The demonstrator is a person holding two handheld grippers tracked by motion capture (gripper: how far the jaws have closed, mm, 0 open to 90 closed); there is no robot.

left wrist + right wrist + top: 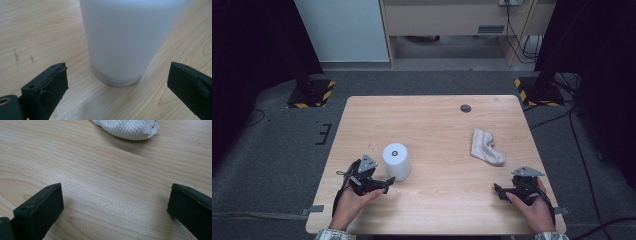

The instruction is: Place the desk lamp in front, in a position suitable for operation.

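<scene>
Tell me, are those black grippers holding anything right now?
No. The left gripper is open just short of the white container, and the right gripper is open over bare table, short of the cloth.

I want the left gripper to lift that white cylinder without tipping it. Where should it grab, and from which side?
Grip the white cylinder across its straight side wall, low to mid height, coming in level from the person's side. It stands upright on the table, and the left gripper already faces it with jaws spread wider than its base, so closing evenly on opposite sides should probably hold it steady.
</scene>
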